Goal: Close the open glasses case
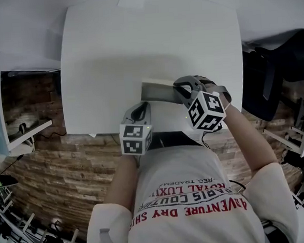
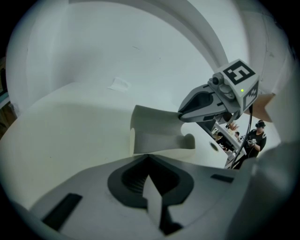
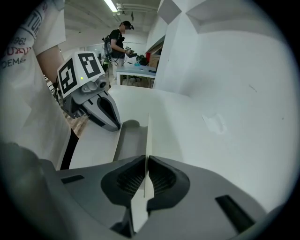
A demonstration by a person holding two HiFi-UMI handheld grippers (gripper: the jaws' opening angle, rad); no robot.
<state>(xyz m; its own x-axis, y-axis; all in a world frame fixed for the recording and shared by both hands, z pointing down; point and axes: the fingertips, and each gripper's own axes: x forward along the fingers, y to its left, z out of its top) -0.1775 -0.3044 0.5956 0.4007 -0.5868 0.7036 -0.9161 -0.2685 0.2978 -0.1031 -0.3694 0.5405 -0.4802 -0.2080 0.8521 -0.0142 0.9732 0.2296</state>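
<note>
The open white glasses case (image 1: 158, 92) lies near the front edge of the white table (image 1: 136, 47). Its lid stands up as a thin panel (image 2: 157, 117). My right gripper (image 3: 146, 180) is shut on the lid's thin edge (image 3: 148, 136), which runs straight up between the pads. It reaches the case from the right (image 1: 183, 88). My left gripper (image 2: 151, 187) is shut on a thin white flap of the case at its near side, close to the table edge (image 1: 143, 107). The case's tray (image 3: 129, 140) lies between the two grippers.
A small patch of tape (image 2: 118, 84) sticks to the table beyond the case. A dark chair (image 1: 275, 68) stands right of the table. Brick-patterned floor (image 1: 56, 166) lies below the table's front edge. A person (image 3: 118, 40) stands far off by another table.
</note>
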